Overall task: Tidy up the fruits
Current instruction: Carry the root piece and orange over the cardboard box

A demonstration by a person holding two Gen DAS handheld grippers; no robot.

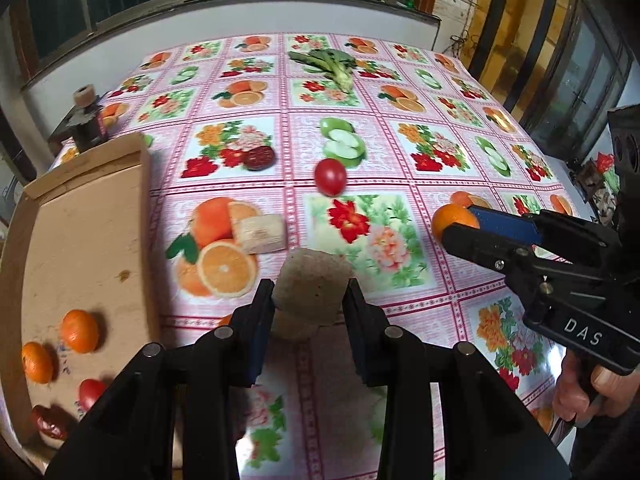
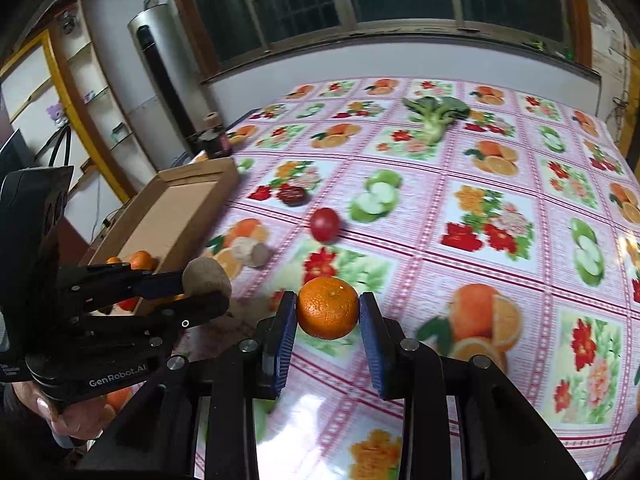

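My left gripper (image 1: 309,292) is shut on a beige, rough chunk of root (image 1: 312,280), held above the fruit-print tablecloth (image 1: 400,152). My right gripper (image 2: 327,306) is shut on a mandarin (image 2: 327,314), also lifted off the cloth. Each gripper shows in the other's view: the right gripper (image 1: 460,222) at the right, the left gripper (image 2: 204,292) at the left. A shallow cardboard box (image 1: 88,240) at the left holds two mandarins (image 1: 80,330), a tomato (image 1: 91,392) and a red date (image 1: 50,424). On the cloth lie a tomato (image 1: 330,177), a pale root piece (image 1: 262,233) and a dark date (image 1: 259,158).
Broccoli (image 1: 324,62) lies near the table's far edge. A dark jar (image 1: 86,120) stands behind the box at the back left corner. A person's hand (image 1: 580,384) grips the right gripper's handle. Shelves and a tall dark cylinder (image 2: 160,72) stand beyond the table's left side.
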